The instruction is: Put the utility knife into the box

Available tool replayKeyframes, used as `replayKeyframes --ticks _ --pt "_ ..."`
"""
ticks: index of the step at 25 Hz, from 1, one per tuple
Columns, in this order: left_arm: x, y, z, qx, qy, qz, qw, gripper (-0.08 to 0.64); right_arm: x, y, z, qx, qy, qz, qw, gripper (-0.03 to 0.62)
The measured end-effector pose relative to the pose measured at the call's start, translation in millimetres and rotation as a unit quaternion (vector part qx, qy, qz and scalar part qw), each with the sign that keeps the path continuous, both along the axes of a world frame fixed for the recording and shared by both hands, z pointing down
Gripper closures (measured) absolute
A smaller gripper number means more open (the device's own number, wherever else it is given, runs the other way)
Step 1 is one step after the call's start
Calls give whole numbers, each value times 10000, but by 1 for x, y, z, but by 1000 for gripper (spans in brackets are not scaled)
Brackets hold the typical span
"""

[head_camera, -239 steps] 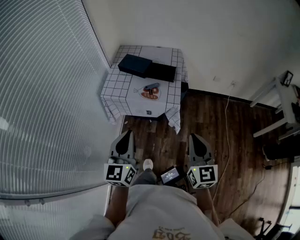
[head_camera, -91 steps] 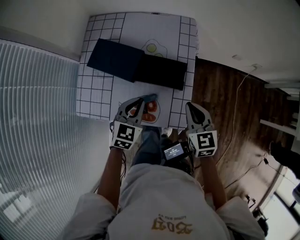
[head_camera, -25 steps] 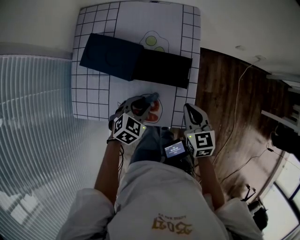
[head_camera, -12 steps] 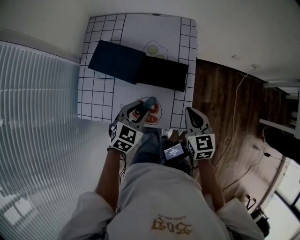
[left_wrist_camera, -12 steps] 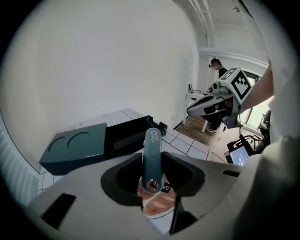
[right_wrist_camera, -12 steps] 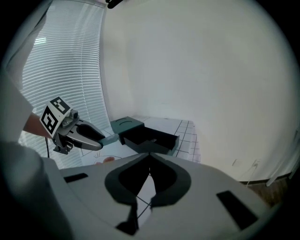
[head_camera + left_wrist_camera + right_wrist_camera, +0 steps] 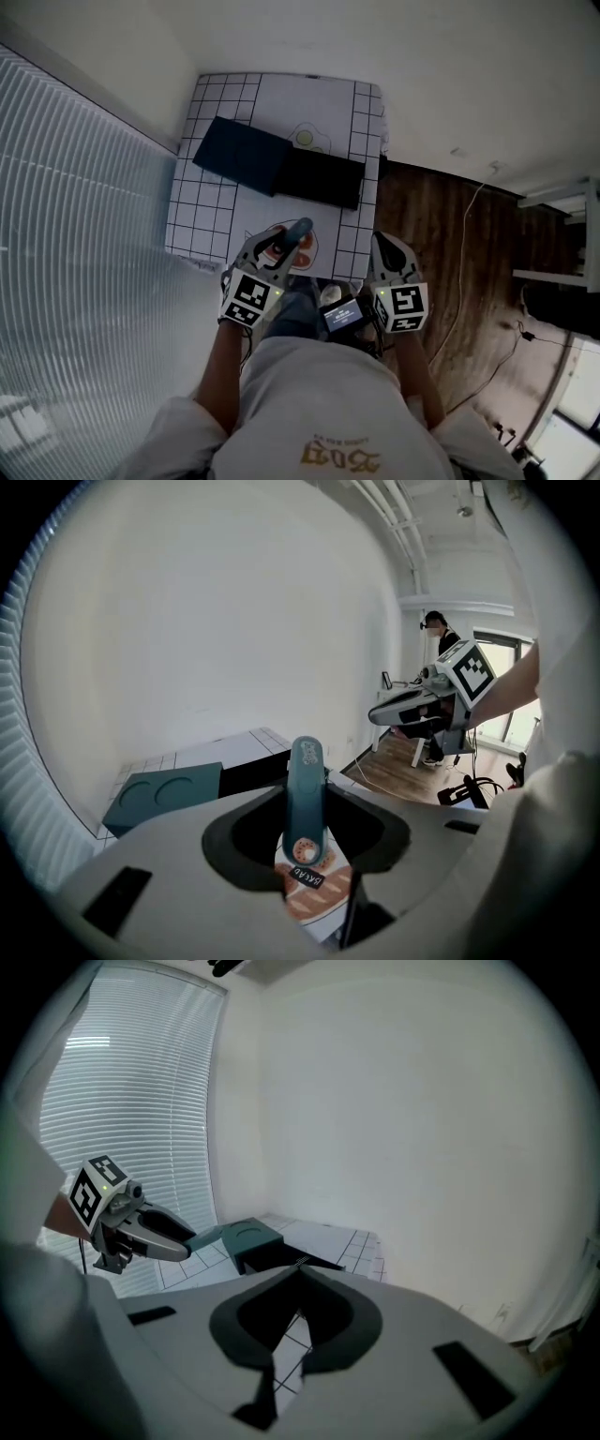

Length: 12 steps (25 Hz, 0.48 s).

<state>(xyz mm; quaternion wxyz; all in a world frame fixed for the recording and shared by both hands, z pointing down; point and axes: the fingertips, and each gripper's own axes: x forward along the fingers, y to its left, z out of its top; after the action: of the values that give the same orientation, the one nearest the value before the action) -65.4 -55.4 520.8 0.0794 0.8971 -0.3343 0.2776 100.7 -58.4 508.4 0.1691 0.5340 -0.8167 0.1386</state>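
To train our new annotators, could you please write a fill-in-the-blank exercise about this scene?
The left hand-held gripper is shut on the ___.
The right hand-held gripper holds ___.
The open box stands on the ___.
Missing words: utility knife; nothing; table.

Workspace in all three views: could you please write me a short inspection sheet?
Surface: table with checked cloth, bread print near its front edge.
Job's things: utility knife held above the bread print; box black, lid lying beside it.
Clutter: nothing seen.
Grippers: left gripper shut on the knife; right gripper shut, empty.
Cables: one cable on the wood floor.
Surroundings: window blinds at left, white wall behind the table.
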Motion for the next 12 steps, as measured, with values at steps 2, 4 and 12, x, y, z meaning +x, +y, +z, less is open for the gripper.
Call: replayKeyframes --ticks 2,4,12 --pt "3 1 -9 113 3 -9 9999 416 5 -1 -10 116 6 26 9999 584" --pt "5 2 -15 212 -20 -13 9998 416 11 -3 -21 239 -21 68 9997 584" --pt "20 5 -37 457 18 -32 9989 416 33 9 -47 544 -118 229 9982 584"
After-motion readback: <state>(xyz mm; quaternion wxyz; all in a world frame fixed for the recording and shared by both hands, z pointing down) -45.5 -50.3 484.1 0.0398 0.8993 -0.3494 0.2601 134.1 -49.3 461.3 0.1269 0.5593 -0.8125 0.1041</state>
